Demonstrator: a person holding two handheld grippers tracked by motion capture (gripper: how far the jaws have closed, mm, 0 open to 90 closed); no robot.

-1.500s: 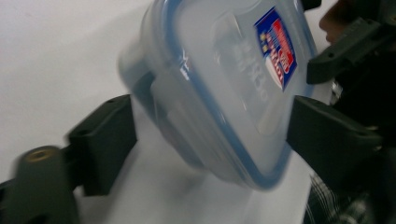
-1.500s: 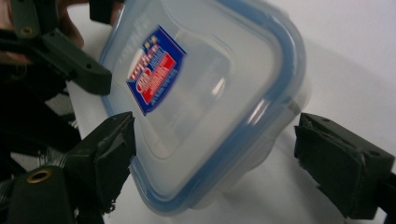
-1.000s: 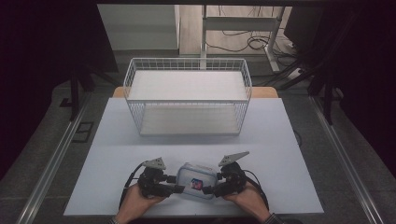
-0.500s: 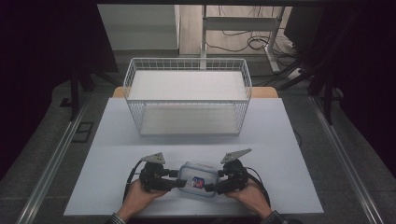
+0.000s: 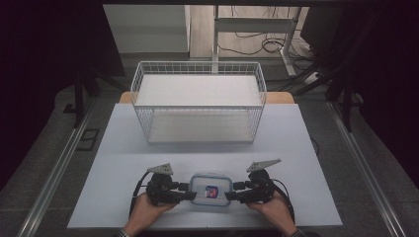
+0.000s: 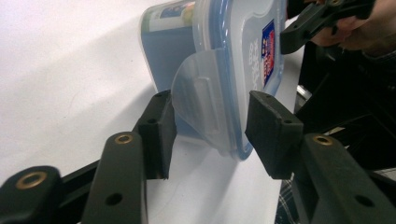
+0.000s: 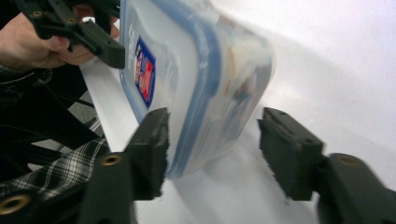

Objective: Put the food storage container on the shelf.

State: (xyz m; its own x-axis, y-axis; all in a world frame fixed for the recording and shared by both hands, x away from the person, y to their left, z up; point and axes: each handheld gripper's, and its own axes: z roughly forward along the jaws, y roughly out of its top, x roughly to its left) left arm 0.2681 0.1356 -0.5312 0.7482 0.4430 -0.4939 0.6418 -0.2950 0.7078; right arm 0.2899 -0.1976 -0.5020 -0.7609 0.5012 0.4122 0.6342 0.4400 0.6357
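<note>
Presently the lidded plastic container point(image 5: 211, 189) sits on the worktop point(image 5: 123, 148) near its front edge, well short of the wire basket point(image 5: 197, 103), with left gripper point(image 5: 184, 191) and right gripper point(image 5: 236, 191) both spread open astride opposite ends, probably to work its latch flaps point(image 6: 198, 100).

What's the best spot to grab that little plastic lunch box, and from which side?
Probably at its two short ends, one gripper from each side. The container lies flat with its blue-rimmed lid up, and a clip flap hangs at the end, offering a thin edge. The left gripper and right gripper straddle those ends, jaws open.
</note>
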